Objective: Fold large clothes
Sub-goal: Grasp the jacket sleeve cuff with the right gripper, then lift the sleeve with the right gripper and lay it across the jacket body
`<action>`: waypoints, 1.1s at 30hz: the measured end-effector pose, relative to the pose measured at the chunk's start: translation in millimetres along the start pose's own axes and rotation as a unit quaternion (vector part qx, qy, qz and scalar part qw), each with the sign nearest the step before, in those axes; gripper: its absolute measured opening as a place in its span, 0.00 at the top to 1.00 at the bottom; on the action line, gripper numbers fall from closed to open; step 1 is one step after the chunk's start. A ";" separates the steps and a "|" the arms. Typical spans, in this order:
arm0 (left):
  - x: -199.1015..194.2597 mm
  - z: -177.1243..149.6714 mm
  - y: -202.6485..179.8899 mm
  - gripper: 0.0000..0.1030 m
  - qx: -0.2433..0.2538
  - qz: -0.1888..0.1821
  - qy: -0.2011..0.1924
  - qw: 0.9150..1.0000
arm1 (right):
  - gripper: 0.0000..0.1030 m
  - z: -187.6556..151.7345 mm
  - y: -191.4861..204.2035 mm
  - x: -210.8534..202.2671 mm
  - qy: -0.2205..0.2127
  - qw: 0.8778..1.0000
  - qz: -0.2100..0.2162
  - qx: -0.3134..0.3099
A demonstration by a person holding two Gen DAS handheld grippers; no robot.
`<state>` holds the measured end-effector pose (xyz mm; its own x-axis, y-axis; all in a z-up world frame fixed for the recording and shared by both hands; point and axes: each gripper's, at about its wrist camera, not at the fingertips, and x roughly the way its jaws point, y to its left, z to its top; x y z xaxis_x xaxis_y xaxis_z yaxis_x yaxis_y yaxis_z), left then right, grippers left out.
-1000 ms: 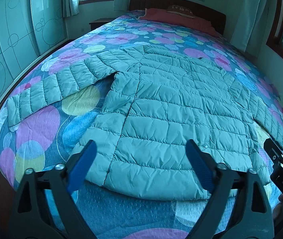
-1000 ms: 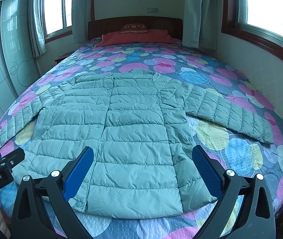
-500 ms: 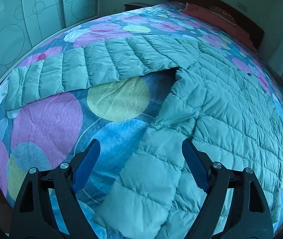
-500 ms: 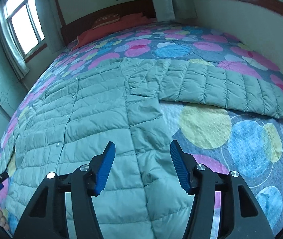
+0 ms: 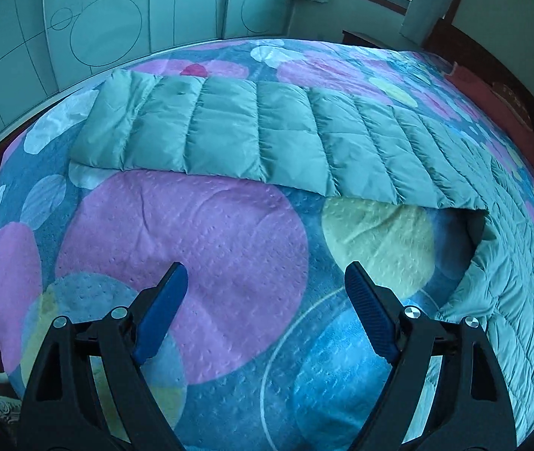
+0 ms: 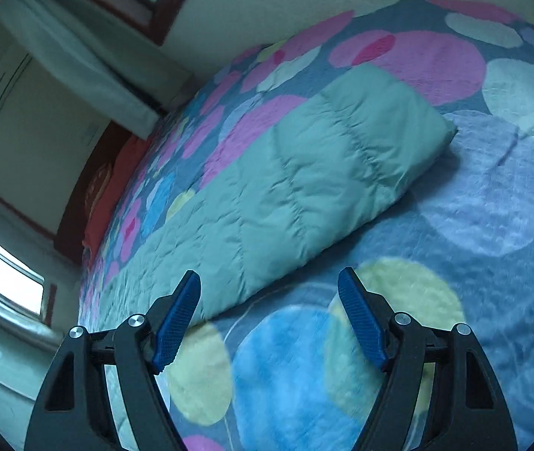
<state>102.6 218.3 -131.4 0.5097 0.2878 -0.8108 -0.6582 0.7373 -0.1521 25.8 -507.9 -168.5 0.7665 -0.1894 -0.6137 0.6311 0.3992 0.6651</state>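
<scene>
Beyond both gaping tongs point(image 5: 263, 293) point(image 6: 268, 300), jacket sleeves point(image 5: 229, 131) point(image 6: 304, 188) sprawl across bedspread point(image 5: 191, 233).

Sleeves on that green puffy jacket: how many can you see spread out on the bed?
2. One sleeve lies stretched across the bedspread ahead of the left gripper; the other sleeve lies ahead of the right gripper.

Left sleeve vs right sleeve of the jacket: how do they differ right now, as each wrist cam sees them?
The left sleeve lies well ahead of the open left gripper, with bare bedspread between; the right sleeve reaches almost to the open right gripper. The left sleeve's cuff points left in its view, the right sleeve's cuff points upper right. Both are flat, quilted, pale green and ungrasped.
</scene>
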 end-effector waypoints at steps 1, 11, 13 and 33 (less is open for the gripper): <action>0.3 -0.4 1.4 0.17 -0.001 0.005 -0.004 1.000 | 0.27 6.0 -6.5 0.9 -0.014 1.000 0.010 0.014; 8.7 0.0 -5.6 0.15 0.030 0.056 -0.002 0.998 | 0.36 35.9 -20.2 0.9 -0.096 0.994 0.017 0.049; 10.4 -0.9 -9.1 0.13 0.039 0.069 0.000 0.997 | 0.54 40.0 -24.1 3.5 -0.102 0.994 0.003 0.050; 18.5 4.4 -11.0 0.06 0.042 0.096 -0.005 0.994 | 0.92 -27.9 204.1 13.4 -0.043 0.966 0.105 -0.233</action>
<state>121.8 218.2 -142.3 0.3854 0.4343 -0.8141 -0.6953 0.7168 0.0532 161.5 -404.0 -52.8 0.8915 -0.1264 -0.4350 0.3540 0.7935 0.4950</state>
